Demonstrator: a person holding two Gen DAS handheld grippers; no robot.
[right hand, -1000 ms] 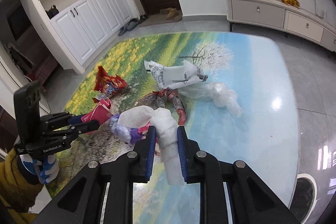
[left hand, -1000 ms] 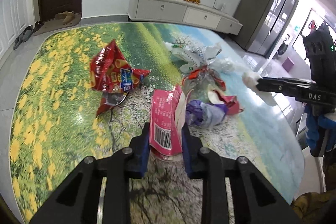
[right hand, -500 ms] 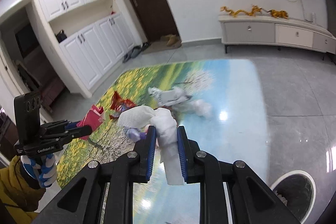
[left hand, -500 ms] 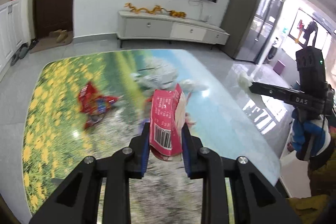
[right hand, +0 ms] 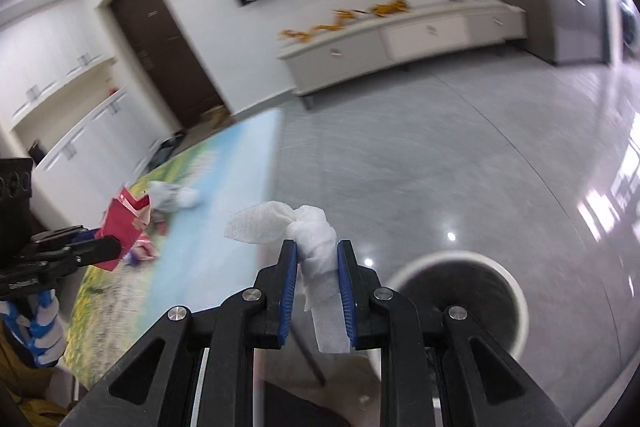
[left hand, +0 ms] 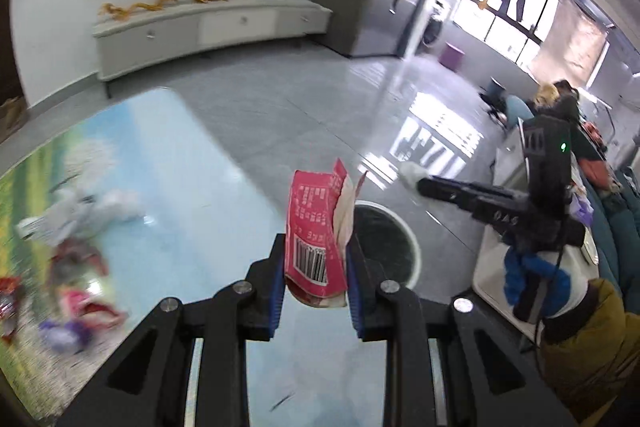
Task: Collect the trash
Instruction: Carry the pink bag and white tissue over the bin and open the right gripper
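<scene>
Grey floor with white-rimmed bin, left tool angled down clamping pink packet, right tool clamping tissue

the left gripper pointed downward, its blue pads clamped on a pink packet. the right gripper also tilted down, pads pinching a white tissue. gloved hands gripped both handles.
</scene>
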